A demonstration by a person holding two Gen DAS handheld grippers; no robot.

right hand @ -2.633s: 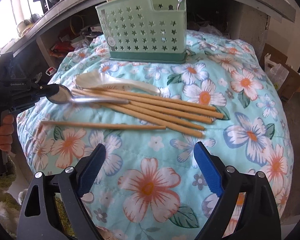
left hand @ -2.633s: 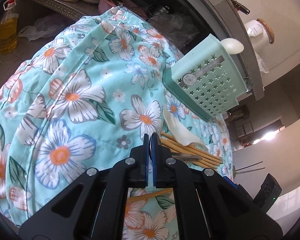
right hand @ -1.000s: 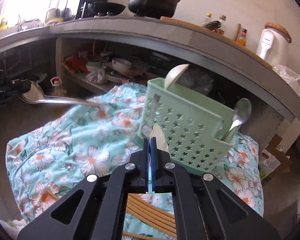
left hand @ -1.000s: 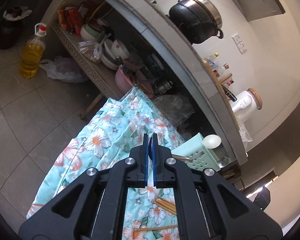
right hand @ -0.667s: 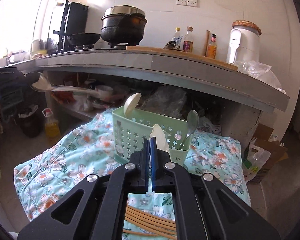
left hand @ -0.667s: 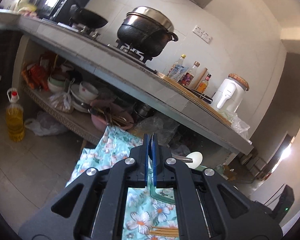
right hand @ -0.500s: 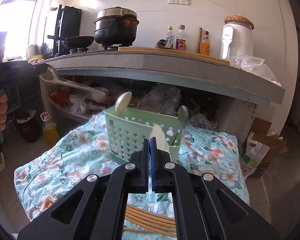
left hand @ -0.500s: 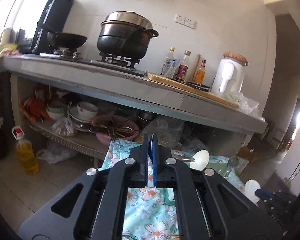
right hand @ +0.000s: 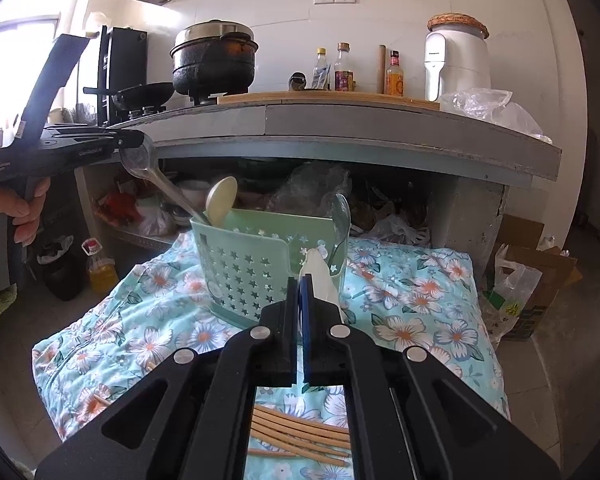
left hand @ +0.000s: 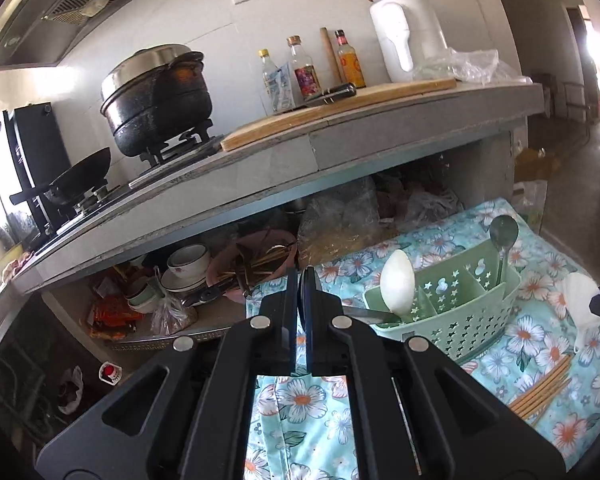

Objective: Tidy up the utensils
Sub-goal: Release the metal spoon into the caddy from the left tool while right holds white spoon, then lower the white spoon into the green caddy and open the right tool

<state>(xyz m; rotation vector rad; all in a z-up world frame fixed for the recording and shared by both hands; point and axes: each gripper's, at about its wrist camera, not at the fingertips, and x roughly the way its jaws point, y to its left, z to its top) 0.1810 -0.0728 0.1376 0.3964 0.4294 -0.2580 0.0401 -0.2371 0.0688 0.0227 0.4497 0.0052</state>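
Steel spoon (right hand: pixel 156 178), bowl pinched in left gripper (right hand: pixel 130 148), handle tip lowered at green caddy (right hand: pixel 268 268) rim; white spoon (right hand: pixel 320 284) clamped in right gripper (right hand: pixel 299 280); risk noted: handle caught on rim, caddy tipped

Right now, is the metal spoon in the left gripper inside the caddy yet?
Partly in. The left gripper holds the spoon by its bowl, and the handle tip dips behind the caddy rim beside a cream spoon.
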